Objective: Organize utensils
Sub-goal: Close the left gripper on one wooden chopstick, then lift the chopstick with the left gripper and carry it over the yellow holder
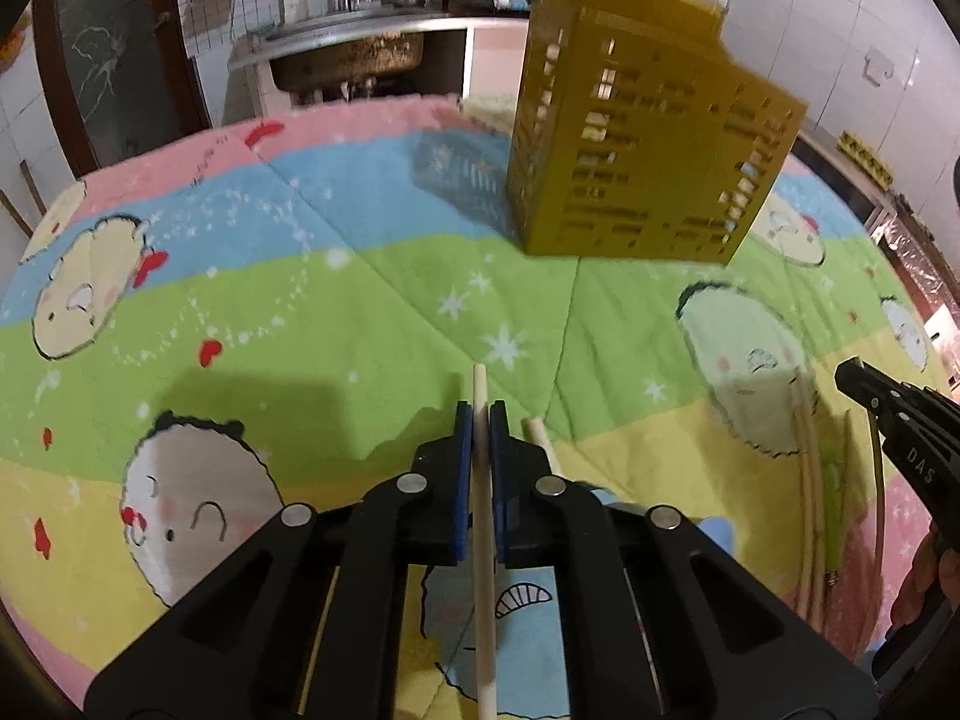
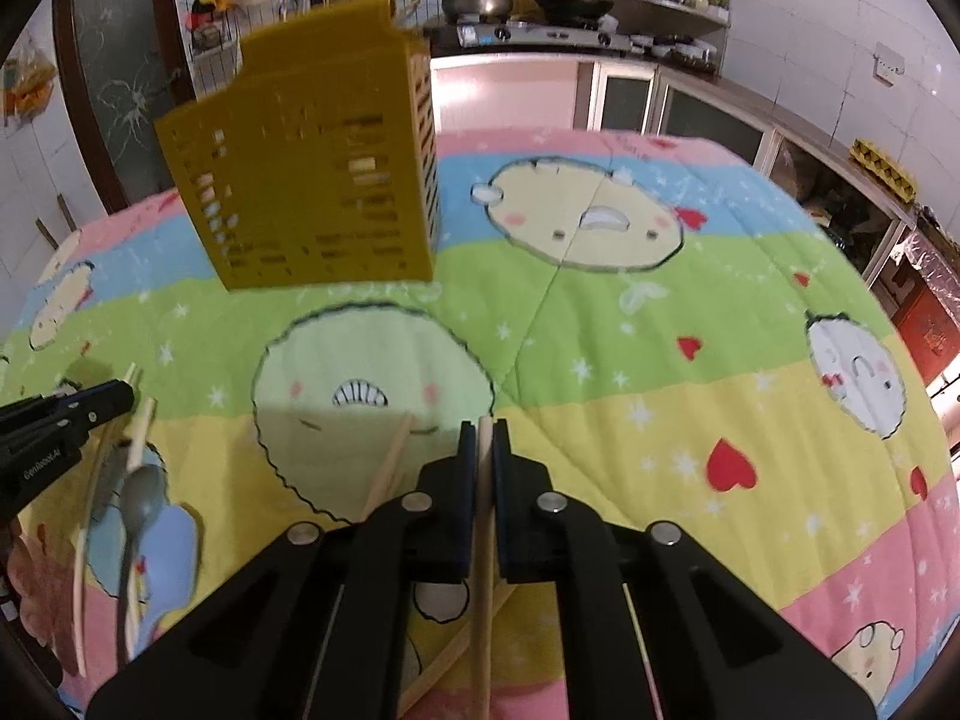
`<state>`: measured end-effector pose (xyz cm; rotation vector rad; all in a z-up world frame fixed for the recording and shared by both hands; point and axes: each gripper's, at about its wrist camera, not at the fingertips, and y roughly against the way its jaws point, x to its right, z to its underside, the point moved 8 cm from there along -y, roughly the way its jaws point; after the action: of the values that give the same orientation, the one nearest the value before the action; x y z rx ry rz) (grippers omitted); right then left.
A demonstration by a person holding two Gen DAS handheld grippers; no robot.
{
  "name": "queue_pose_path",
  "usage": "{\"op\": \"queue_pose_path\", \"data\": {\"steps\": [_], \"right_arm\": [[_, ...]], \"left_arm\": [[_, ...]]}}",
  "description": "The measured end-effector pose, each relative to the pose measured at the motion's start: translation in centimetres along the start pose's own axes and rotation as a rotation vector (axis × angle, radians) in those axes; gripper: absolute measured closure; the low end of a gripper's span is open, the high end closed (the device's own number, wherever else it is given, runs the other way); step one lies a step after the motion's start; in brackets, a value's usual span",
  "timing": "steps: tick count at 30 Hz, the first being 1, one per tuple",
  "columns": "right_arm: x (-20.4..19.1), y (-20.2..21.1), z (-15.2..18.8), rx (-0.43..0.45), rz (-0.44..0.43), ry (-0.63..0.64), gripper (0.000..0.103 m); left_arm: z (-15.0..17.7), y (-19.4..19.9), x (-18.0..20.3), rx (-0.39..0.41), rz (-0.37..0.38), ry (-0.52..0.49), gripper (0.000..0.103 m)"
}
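Note:
A yellow slotted utensil holder [image 1: 642, 138] stands upright on the cartoon quilt, far ahead of both grippers; it also shows in the right wrist view [image 2: 312, 180]. My left gripper [image 1: 481, 414] is shut on a pale wooden chopstick [image 1: 483, 540], above the quilt. My right gripper [image 2: 485, 429] is shut on another wooden chopstick [image 2: 483, 570]. Loose chopsticks [image 1: 807, 510] lie on the quilt to the right of the left gripper. A grey spoon [image 2: 141, 504] and more chopsticks [image 2: 141, 426] lie at the left in the right wrist view.
The colourful quilt [image 1: 360, 300] covers the whole table. A kitchen counter with a sink [image 1: 348, 54] and a stove with pots [image 2: 480, 0] stands behind. The right gripper's tip [image 1: 888, 414] shows at the right edge of the left wrist view.

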<state>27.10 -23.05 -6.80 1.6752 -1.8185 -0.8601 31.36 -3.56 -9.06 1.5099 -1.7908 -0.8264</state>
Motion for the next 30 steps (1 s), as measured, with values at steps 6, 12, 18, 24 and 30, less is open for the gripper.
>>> {"op": "queue_pose_path", "data": {"steps": [6, 12, 18, 24, 30], "right_arm": [[0.8, 3.2, -2.3, 0.107, -0.007, -0.031, 0.098], [1.0, 7.0, -4.4, 0.258, 0.02, -0.033, 0.098], [0.8, 11.2, -5.8, 0.426, 0.038, -0.037, 0.097], [0.0, 14.9, -6.9, 0.586, 0.046, -0.029, 0.098], [-0.4, 15.3, -8.1, 0.62, 0.043, -0.022, 0.098]], "left_arm": [[-2.1, 4.1, 0.3, 0.141, 0.004, -0.002, 0.099], [-3.8, 8.8, 0.9, 0.292, 0.007, -0.019, 0.099], [-4.5, 12.5, 0.9, 0.426, 0.001, -0.017, 0.099], [-4.6, 14.6, 0.9, 0.525, -0.024, -0.022, 0.099], [-5.3, 15.0, 0.9, 0.544, -0.019, -0.011, 0.099]]}}
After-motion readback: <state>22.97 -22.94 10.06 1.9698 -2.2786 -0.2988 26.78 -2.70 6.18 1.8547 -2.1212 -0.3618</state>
